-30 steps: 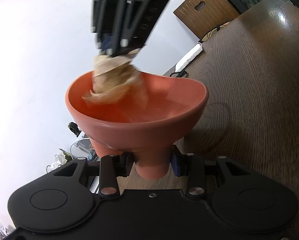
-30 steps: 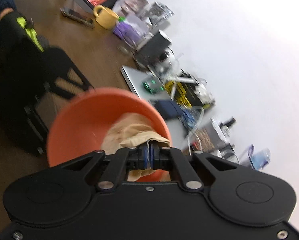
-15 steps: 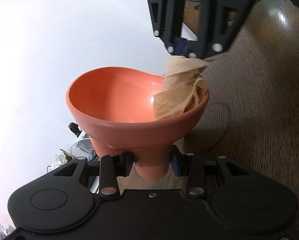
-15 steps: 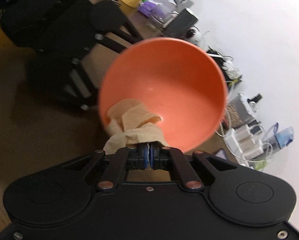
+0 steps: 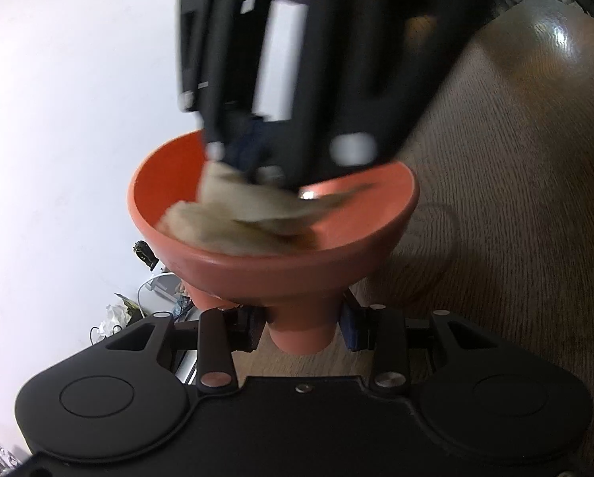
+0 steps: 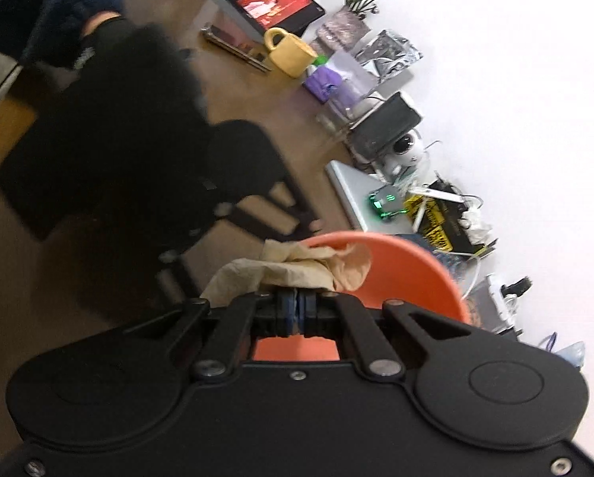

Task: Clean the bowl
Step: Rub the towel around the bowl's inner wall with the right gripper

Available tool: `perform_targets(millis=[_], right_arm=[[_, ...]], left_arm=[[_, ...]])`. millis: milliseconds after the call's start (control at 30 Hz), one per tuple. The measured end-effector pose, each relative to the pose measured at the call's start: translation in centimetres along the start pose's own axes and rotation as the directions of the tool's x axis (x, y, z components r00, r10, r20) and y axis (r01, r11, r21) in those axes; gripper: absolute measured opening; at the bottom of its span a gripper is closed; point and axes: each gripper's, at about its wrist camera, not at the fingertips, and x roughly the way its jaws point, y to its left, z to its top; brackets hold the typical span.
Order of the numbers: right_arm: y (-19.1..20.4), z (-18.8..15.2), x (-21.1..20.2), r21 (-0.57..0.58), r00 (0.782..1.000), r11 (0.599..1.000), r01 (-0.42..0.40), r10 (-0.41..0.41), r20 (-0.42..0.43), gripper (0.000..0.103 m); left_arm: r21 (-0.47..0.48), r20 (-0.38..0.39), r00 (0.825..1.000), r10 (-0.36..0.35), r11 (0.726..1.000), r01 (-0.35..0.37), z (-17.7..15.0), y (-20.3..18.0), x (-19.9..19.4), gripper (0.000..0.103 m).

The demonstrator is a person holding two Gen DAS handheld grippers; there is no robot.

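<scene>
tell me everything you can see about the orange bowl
The orange bowl is a smooth, matte, funnel-shaped dish with a wide round rim and a narrow foot. The left gripper clamps that foot, holding it upright above the wooden table. A crumpled beige cloth, pinched by the right gripper, lies inside against its wall.

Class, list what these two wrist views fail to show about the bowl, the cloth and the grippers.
- Left wrist view: the right gripper, blurred, hides the far inner wall of the bowl; whether the bowl is clean is unclear.
- Right wrist view: the cloth and gripper body hide the bowl's inside; the left gripper is a dark blur.
</scene>
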Motion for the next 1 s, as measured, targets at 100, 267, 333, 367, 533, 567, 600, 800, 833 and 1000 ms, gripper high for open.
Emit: perform_targets(millis=[100,267,333,367,533,567,600,800,833,1000], right_arm=[[-1.4,0.0,0.1,0.009,0.999,0.999,0.036,-0.036,-0.007,0.001],[-3.7,-1.2,-0.1,0.028,0.996,0.996,0.08,-0.078,-0.044,0.001],[-4.4,-2.3,-0.2,0.03,0.994,0.996,0.088,-0.086,-0.069,0.001],[-4.5,-2.8,-0.2,0.027,0.993,0.996,0.09,-0.088,-0.085,0.001],[-3.5,-4.4,-0.5,0.004,0.989,0.998,0.057,-0.056,-0.134,0.001],[-2.9,-4.8,-0.5,-0.004,0.988,0.999,0.035,-0.035,-0.148,0.001],[-2.4,-5.1,-0.5,-0.013,0.987,1.0,0.016,-0.018,-0.158,0.001],[0.7,-4.7,-0.7,-0.077,0.984,0.992,-0.097,0.084,-0.159,0.001],[0.9,-4.3,-0.8,-0.087,0.985,0.991,-0.103,0.09,-0.144,0.001],[1.2,-1.2,-2.5,-0.164,1.0,0.986,-0.025,0.023,-0.018,0.001]], left_arm=[[0.002,0.001,1.0,0.002,1.0,-0.002,-0.2,0.5,0.5,0.037],[0.002,0.001,1.0,0.002,1.0,-0.002,-0.6,1.4,1.3,0.037],[0.001,0.0,1.0,0.001,1.0,-0.001,-0.8,1.9,1.8,0.037],[0.001,0.0,1.0,0.001,1.0,-0.001,-0.9,2.1,1.9,0.037],[0.002,0.0,1.0,0.002,1.0,-0.002,-1.0,2.9,2.4,0.037],[0.002,0.0,1.0,0.002,1.0,-0.002,-1.1,3.1,2.5,0.037],[0.002,0.0,1.0,0.002,1.0,-0.002,-1.2,3.3,2.8,0.037],[0.006,0.002,1.0,0.006,1.0,-0.006,-2.1,3.7,5.0,0.037],[0.005,0.002,1.0,0.005,1.0,-0.005,-2.2,3.9,5.3,0.037],[0.005,0.001,1.0,0.005,1.0,-0.005,-2.8,5.0,6.7,0.037]])
